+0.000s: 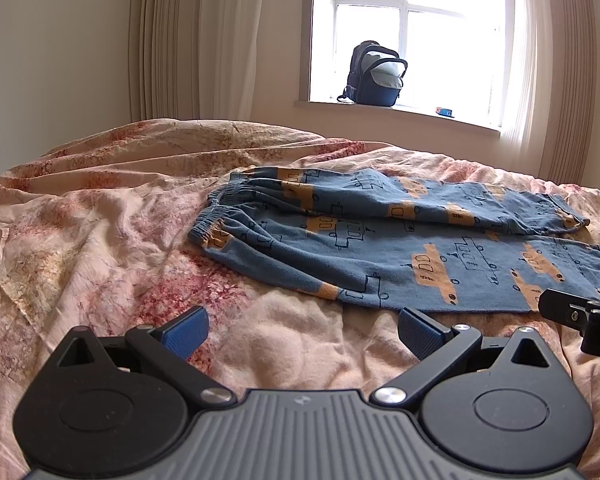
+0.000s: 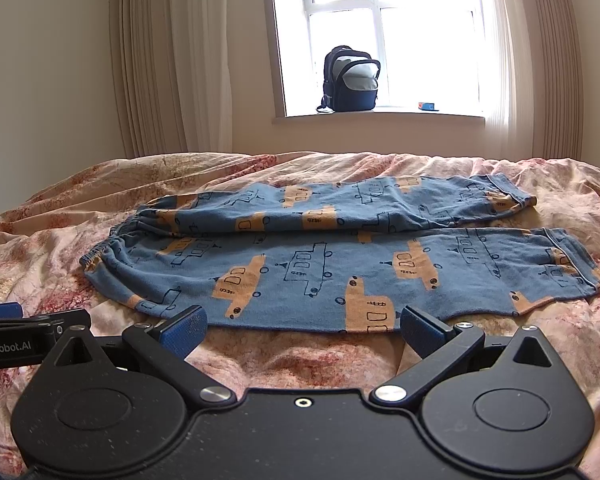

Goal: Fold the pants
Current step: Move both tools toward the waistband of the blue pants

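Blue pants (image 2: pixel 320 256) with orange vehicle prints lie flat on the bed, waistband to the left, both legs side by side pointing right; they also show in the left wrist view (image 1: pixel 380 240). My left gripper (image 1: pixel 302 330) is open and empty, just before the near edge of the pants toward the waistband end. My right gripper (image 2: pixel 302 330) is open and empty at the near edge of the closer leg. The right gripper's tip shows at the right of the left wrist view (image 1: pixel 580 312).
The bed is covered by a wrinkled pink floral quilt (image 1: pixel 100 240). A dark backpack (image 2: pixel 350 80) and a small box (image 2: pixel 428 106) sit on the windowsill behind the bed. Curtains (image 2: pixel 160 60) hang on both sides.
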Action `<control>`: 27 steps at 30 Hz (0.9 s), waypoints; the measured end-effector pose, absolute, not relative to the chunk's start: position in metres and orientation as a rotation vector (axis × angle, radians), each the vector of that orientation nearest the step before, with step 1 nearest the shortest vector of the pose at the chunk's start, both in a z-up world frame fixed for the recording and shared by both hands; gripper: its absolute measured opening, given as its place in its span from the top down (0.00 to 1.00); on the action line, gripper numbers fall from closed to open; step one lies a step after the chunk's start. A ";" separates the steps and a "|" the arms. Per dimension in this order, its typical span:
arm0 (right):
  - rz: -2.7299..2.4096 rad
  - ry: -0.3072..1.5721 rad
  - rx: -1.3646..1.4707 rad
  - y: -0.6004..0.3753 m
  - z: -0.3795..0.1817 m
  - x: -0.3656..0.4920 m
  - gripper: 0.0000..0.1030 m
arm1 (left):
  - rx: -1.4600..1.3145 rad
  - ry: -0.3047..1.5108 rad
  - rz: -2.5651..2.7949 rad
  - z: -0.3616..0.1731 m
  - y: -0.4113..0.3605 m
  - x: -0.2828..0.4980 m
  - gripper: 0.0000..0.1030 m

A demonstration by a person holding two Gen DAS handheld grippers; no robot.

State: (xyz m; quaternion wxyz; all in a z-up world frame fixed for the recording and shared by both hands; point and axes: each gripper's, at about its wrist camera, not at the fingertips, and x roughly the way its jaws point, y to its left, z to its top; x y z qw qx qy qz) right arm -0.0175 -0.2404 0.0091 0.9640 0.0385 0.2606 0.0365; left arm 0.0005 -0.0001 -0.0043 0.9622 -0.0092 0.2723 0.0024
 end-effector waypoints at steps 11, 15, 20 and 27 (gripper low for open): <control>0.086 0.582 0.090 -0.239 0.005 -0.015 0.00 | -0.037 0.593 -0.004 -0.010 0.002 0.003 0.00; 0.089 0.613 0.086 -0.238 0.002 -0.013 0.00 | -0.045 0.616 -0.006 -0.010 0.002 0.004 0.00; 0.089 0.639 0.085 -0.237 -0.001 -0.010 0.00 | -0.093 0.683 -0.022 -0.013 0.007 0.011 0.00; 0.097 0.624 0.070 -0.236 0.002 -0.009 0.00 | -0.129 0.682 -0.024 -0.010 0.011 0.011 0.00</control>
